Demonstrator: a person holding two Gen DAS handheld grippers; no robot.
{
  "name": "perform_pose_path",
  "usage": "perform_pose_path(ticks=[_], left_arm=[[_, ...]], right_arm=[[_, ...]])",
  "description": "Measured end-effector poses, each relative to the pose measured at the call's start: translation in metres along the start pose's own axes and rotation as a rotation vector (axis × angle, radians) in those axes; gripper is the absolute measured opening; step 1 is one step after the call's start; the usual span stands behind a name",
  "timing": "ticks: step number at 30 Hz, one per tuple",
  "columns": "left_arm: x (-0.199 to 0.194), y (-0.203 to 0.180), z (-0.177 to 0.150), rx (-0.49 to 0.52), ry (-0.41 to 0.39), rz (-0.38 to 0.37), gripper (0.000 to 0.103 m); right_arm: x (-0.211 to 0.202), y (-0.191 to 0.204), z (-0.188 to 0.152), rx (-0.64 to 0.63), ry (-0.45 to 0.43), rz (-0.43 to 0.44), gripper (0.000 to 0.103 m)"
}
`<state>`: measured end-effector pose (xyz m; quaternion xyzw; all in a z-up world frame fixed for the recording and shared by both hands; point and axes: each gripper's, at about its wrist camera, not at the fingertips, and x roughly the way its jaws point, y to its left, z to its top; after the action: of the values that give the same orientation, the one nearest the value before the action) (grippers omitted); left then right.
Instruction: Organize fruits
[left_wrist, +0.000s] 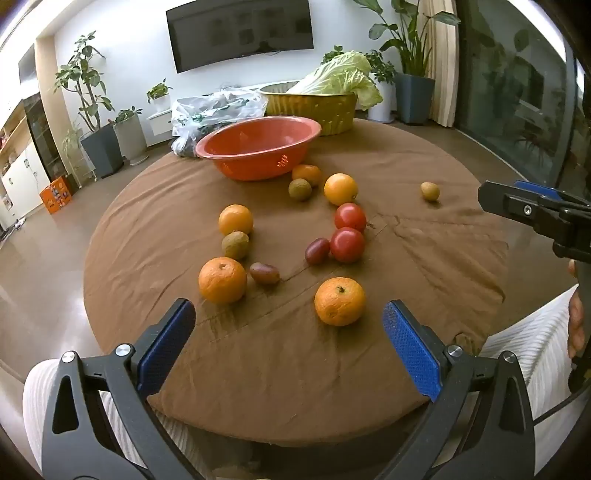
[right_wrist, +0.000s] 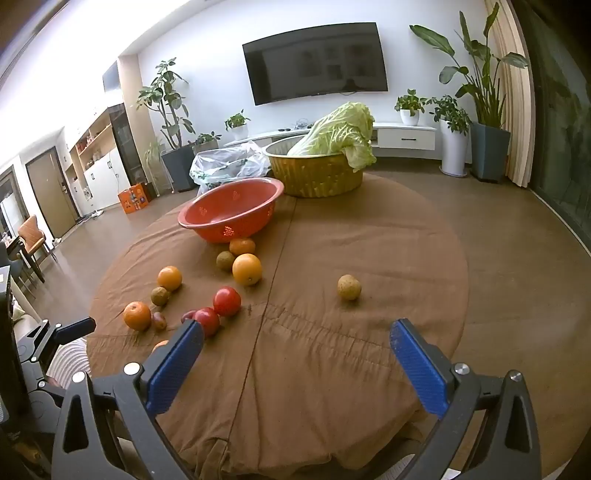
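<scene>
While fruit lies outside, red basket (left_wrist: 258, 147) bare, yellow basket (left_wrist: 314, 107) holding cabbage (left_wrist: 340, 77)

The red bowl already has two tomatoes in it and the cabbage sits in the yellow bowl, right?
Not quite. The red bowl is empty; the two tomatoes lie on the brown cloth, as the left wrist view shows. The cabbage does sit in the yellow bowl.
</scene>
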<state>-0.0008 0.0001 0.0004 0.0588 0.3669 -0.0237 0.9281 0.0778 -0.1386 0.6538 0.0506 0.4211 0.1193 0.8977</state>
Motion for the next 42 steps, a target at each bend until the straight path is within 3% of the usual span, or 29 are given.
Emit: perform_pose_path(ticks=[42], left_arm=[[0.002,0.003,-0.003,0.003,0.021,0.01,0.103]], right_arm=[[0.001,0.005,-0.001,-0.013,0.014,-0.011,0.103]])
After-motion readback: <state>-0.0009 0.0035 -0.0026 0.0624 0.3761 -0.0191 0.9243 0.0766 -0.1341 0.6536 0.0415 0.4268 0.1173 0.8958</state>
